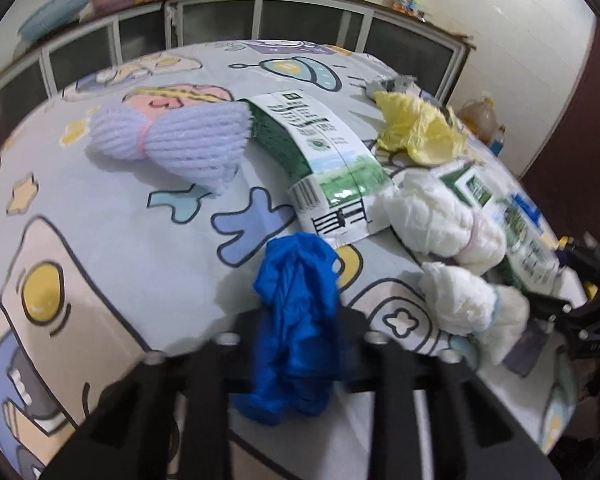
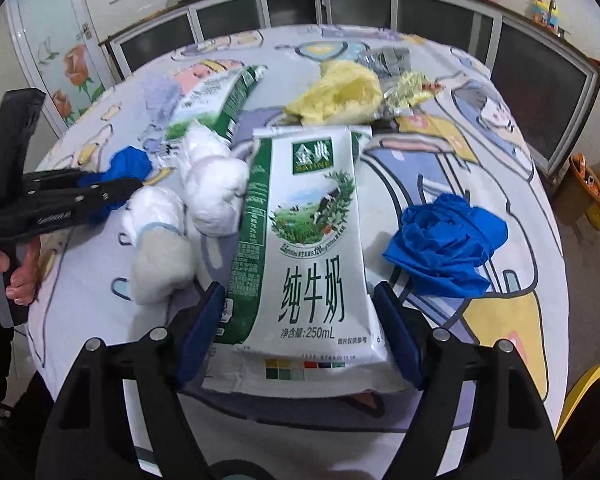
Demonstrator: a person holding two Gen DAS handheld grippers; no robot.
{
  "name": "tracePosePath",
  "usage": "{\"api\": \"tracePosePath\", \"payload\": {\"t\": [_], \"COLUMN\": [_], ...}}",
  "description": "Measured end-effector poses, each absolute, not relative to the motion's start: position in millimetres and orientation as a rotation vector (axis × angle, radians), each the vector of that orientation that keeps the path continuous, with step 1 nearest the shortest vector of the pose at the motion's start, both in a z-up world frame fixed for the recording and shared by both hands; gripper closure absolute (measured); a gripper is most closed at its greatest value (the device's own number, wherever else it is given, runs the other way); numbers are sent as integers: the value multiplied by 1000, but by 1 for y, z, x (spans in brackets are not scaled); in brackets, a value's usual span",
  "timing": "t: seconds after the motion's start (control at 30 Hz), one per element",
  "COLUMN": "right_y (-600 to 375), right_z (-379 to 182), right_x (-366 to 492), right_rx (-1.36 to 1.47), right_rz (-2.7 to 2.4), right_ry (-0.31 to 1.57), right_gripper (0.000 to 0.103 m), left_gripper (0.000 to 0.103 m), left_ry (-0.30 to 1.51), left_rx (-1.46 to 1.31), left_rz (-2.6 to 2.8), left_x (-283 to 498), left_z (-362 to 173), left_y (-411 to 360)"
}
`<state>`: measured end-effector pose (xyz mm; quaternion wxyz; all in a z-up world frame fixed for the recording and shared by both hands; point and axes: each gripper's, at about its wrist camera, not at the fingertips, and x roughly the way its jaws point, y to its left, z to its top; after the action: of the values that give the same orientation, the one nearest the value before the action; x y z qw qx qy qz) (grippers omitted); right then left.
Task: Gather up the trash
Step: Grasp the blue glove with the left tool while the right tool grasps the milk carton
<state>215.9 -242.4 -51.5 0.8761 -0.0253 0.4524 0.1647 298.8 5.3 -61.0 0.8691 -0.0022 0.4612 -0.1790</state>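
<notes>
While the left gripper (image 1: 296, 344) is clamped on a crumpled blue bag (image 1: 296, 312), its camera shows trash spread over the tablecloth (image 1: 100, 240): a purple foam net (image 1: 168, 140), a flattened milk carton (image 1: 324, 160), a yellow wrapper (image 1: 416, 128) and white wads (image 1: 444, 216).

From the right camera, the right gripper (image 2: 300, 328) stands wide, its blue pads (image 2: 202, 328) flanking a second milk carton (image 2: 308, 240) without visibly pinching it. A second blue bag (image 2: 444, 244) lies just right of it. Judged from this, collection is at an early stage: most items remain, and no bin can be identified.
</notes>
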Motion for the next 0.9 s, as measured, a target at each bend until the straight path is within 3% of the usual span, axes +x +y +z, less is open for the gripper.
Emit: {"api": "tracePosePath", "payload": {"t": [0.57,0.9], "right_y": [-269,-328], "right_z": [-5,11], "right_x": [175,134], "right_rx": [50,127], "right_rz": [343,253], "right_ry": [854,787], "right_gripper": [34,34], "left_gripper": [88,88], "left_ry": [848,800], "left_rx": [-12,43], "left_rz": [-410,-522], "left_x": [247,227], "left_z": [-11,15], "left_y": [6,-48]}}
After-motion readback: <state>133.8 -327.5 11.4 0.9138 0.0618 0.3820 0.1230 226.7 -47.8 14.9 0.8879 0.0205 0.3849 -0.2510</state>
